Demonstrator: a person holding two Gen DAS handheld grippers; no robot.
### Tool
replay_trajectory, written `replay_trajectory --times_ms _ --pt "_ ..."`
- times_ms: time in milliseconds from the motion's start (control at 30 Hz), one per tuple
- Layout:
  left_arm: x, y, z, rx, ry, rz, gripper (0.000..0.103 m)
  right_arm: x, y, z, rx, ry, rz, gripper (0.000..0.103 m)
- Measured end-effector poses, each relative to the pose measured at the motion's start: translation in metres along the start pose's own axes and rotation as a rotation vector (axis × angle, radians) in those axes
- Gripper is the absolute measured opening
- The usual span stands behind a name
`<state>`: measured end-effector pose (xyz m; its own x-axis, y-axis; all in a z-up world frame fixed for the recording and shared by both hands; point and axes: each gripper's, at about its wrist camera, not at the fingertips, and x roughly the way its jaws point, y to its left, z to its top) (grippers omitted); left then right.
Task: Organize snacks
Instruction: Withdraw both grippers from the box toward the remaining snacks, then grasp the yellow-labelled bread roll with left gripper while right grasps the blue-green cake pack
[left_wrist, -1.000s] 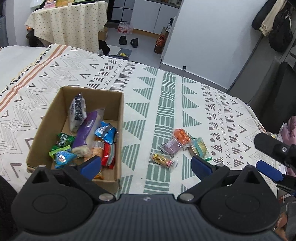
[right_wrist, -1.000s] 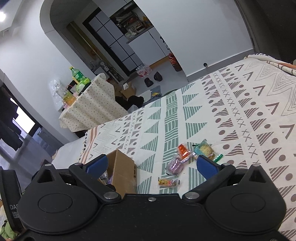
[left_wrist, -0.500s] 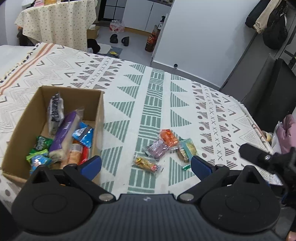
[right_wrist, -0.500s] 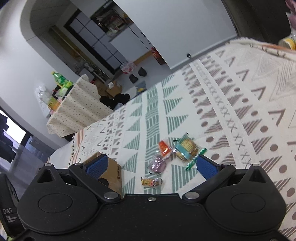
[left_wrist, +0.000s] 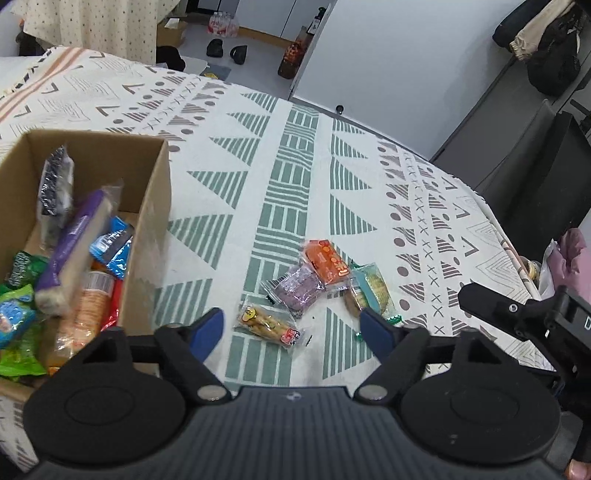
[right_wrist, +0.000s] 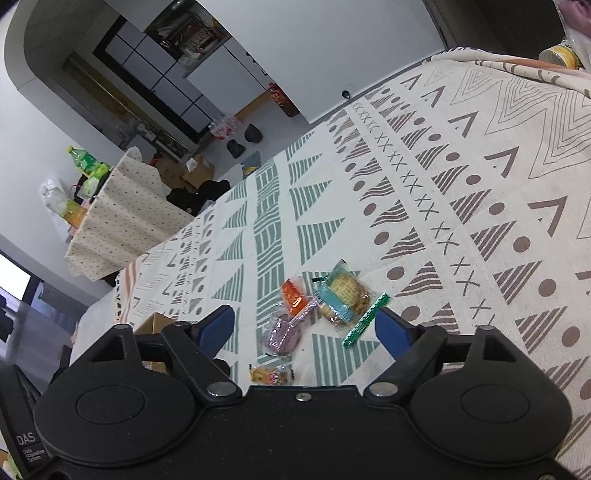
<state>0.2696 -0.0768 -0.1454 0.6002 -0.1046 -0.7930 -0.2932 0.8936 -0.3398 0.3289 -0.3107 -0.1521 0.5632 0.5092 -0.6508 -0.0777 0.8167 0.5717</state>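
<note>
A cardboard box (left_wrist: 155, 206) at the left holds several snack packs, among them a purple bar (left_wrist: 70, 243) and a blue packet (left_wrist: 112, 251). Loose on the patterned cloth lie a yellow snack pack (left_wrist: 269, 325), a purple pack (left_wrist: 295, 290), an orange pack (left_wrist: 327, 260) and a teal cracker pack (left_wrist: 369, 291). My left gripper (left_wrist: 293, 330) hovers open just above the yellow pack. My right gripper (right_wrist: 306, 328) is open too, over the purple pack (right_wrist: 280, 336), with the orange pack (right_wrist: 293, 295), teal cracker pack (right_wrist: 341, 291) and a green stick (right_wrist: 365, 319) close ahead.
The patterned cloth (left_wrist: 288, 177) covers the whole work surface, whose far edge drops to the floor. A table with a dotted cloth (right_wrist: 122, 218) and bottles stands beyond. A dark chair (left_wrist: 543, 162) sits at the right edge. The box corner (right_wrist: 155, 323) shows behind my right gripper's left finger.
Both grippers have moved toward the loose snacks; the left one has shifted right, away from the box. Both stay open with nothing held.
</note>
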Motion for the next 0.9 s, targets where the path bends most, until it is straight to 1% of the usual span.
replay_trajectory --times_ms 67,167,233,400,567,700,800,833,900 --pt "0.011 0.001 0.000 -0.020 0.023 -0.017 0.061 0.007 -0.002 0.001 -0.005 0.007 -0.010 0.076" --pt "0.024 0.005 0.000 -0.048 0.044 -0.016 0.054 0.017 -0.005 0.002 -0.002 0.020 -0.023 0.071" --pt "0.032 0.007 -0.001 -0.060 0.051 -0.016 0.053 0.022 -0.006 0.003 -0.002 0.024 -0.023 0.070" --pt "0.053 0.013 -0.004 -0.105 0.087 -0.010 0.046 0.034 -0.005 0.004 -0.030 0.019 -0.027 0.068" --pt "0.071 0.017 -0.007 -0.151 0.113 0.013 0.045 0.046 -0.006 0.006 -0.044 0.027 -0.037 0.067" --pt "0.076 0.015 -0.006 -0.149 0.092 0.034 0.044 0.056 -0.008 0.007 -0.050 0.028 -0.054 0.067" --pt "0.080 0.015 -0.003 -0.138 0.093 0.062 0.035 0.063 -0.010 0.008 -0.053 0.028 -0.057 0.067" --pt "0.081 0.013 -0.001 -0.121 0.097 0.081 0.030 0.066 -0.009 0.008 -0.064 0.027 -0.065 0.067" --pt "0.083 0.010 0.001 -0.094 0.105 0.110 0.026 0.072 -0.008 0.009 -0.091 0.028 -0.095 0.067"
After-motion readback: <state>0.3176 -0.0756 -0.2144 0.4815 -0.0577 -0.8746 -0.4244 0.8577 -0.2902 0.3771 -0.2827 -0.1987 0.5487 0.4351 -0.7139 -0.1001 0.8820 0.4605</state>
